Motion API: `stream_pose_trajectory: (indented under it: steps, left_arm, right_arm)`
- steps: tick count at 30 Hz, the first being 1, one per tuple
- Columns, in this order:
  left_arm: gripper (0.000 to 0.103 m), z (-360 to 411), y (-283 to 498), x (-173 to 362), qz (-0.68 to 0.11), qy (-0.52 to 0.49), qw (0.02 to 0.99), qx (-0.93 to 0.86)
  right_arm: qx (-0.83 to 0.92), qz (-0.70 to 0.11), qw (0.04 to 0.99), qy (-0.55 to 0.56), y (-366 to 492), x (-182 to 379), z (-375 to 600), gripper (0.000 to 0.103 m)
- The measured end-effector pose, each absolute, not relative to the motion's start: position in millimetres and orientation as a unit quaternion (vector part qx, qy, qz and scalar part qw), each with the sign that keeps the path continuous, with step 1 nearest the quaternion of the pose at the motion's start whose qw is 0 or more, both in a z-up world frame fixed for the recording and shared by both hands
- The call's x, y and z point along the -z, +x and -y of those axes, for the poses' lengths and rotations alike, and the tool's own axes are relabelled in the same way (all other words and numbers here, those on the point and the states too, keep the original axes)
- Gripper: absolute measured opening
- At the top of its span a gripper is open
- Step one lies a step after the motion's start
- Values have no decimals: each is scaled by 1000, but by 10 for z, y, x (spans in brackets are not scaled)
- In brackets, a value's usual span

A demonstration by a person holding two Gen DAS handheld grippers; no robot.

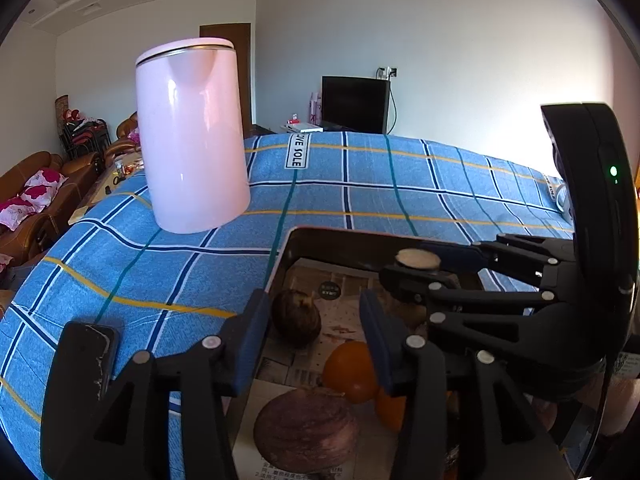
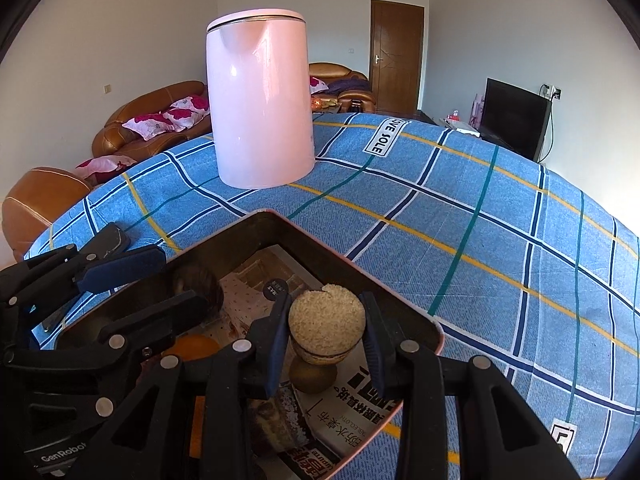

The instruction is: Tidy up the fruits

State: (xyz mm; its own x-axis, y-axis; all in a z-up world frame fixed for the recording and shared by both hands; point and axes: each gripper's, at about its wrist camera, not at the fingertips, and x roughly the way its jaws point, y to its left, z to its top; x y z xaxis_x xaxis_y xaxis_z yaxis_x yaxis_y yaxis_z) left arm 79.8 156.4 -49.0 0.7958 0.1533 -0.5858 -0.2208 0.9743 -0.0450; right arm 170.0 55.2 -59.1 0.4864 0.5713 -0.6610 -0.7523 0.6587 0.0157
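Note:
A dark tray [image 1: 288,256] lined with newspaper sits on the blue checked cloth; it also shows in the right wrist view [image 2: 280,224]. In it lie a dark brown round fruit [image 1: 297,316], an orange [image 1: 350,370], and a purplish flat round item [image 1: 306,428]. My left gripper [image 1: 316,340] is open and empty above the tray, the brown fruit and orange between its fingers. My right gripper [image 2: 326,340] is shut on a beige rough-topped round item [image 2: 327,320], held over the tray above a kiwi [image 2: 313,378]. The right gripper shows in the left wrist view [image 1: 416,276].
A tall pink kettle [image 1: 190,136] stands on the cloth beyond the tray, also in the right wrist view [image 2: 262,100]. A black phone [image 1: 86,356] lies left of the tray. Brown sofas, a door and a TV lie beyond the table.

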Motion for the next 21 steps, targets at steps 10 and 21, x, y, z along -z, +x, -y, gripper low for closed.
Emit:
stream_pose_trajectory:
  steps: [10, 21]
  left_arm:
    - [78, -1412, 534, 372, -266, -53, 958, -92]
    - [95, -1272, 284, 211, -224, -52, 969, -88]
  right_arm:
    - [-391, -302, 865, -92, 1569, 400, -212, 64]
    - [-380, -267, 884, -57, 1302, 218, 242, 70]
